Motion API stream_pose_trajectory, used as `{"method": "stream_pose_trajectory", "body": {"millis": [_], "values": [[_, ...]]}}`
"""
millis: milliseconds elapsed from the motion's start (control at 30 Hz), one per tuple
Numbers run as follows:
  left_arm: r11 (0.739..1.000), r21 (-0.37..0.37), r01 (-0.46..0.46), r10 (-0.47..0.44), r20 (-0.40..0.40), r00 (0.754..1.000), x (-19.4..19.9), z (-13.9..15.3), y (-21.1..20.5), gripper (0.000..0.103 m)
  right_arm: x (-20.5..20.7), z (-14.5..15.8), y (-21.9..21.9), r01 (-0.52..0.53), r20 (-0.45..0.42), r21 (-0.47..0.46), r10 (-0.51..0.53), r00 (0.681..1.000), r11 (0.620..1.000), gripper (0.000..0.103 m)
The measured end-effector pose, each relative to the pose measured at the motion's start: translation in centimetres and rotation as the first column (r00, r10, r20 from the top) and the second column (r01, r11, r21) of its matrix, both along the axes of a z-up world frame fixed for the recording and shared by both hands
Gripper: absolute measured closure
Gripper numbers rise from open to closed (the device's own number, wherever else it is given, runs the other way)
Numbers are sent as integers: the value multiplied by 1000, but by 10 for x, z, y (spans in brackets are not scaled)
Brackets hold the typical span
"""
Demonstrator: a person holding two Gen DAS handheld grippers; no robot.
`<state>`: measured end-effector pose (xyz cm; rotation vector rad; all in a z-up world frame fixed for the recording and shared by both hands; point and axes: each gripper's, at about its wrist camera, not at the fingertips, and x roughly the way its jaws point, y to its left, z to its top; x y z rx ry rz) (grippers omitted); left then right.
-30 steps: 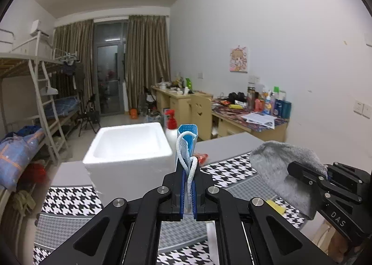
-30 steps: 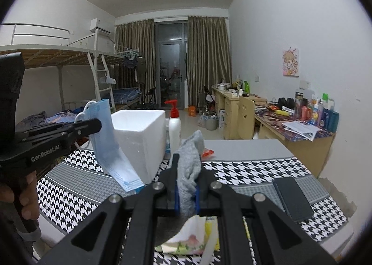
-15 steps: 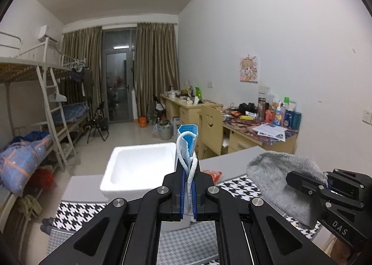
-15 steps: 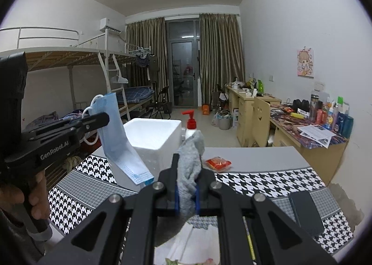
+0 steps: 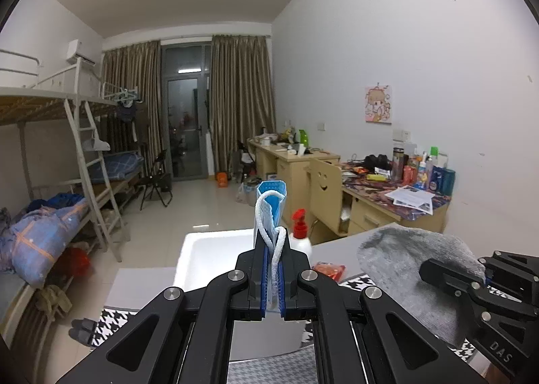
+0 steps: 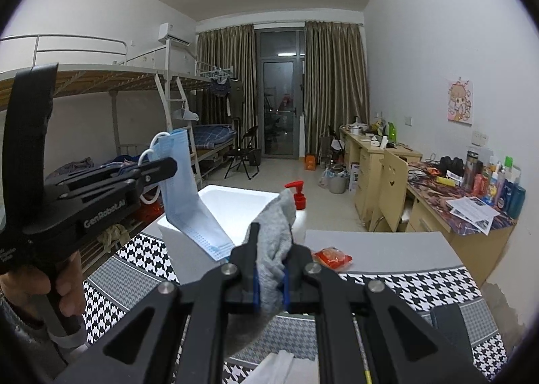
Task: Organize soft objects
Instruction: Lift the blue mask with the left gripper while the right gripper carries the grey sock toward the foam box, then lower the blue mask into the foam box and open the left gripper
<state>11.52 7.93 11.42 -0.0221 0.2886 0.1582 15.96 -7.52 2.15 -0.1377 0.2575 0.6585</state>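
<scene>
My left gripper (image 5: 273, 277) is shut on a blue face mask (image 5: 271, 205) with white ear loops, held upright in front of the open white foam box (image 5: 215, 252). From the right wrist view the same left gripper (image 6: 168, 165) shows at the left with the mask (image 6: 188, 202) hanging down over the box's (image 6: 235, 205) near rim. My right gripper (image 6: 269, 279) is shut on a grey fuzzy cloth (image 6: 276, 225), lifted above the table; in the left wrist view that right gripper (image 5: 454, 279) and cloth (image 5: 397, 259) sit at the right.
A houndstooth-patterned table (image 6: 404, 286) carries a red-pump white bottle (image 5: 300, 235), an orange snack packet (image 6: 331, 256), a dark phone (image 6: 448, 320) and white tissue (image 6: 279, 363). A person's hand (image 6: 64, 286) grips the left tool. Bunk beds stand left, desks right.
Both grippers have risen with the mask and the cloth still clamped; the foam box and table now sit lower in both views, and more of the box's inside shows.
</scene>
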Motion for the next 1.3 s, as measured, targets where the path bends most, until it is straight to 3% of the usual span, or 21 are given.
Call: {"method": "stream_pose_trajectory", "body": {"millis": [533, 933, 1300], "values": [[996, -5, -87, 87, -34, 996, 33, 1, 31, 98, 16, 16, 31, -51, 2, -18, 51, 999, 999, 90], [995, -28, -96, 94, -72, 993, 61, -5, 46, 98, 33, 17, 53, -69, -22, -42, 69, 997, 997, 90], [992, -59, -114, 104, -151, 983, 95, -25, 69, 98, 51, 15, 73, -47, -35, -73, 45, 998, 996, 90]]}}
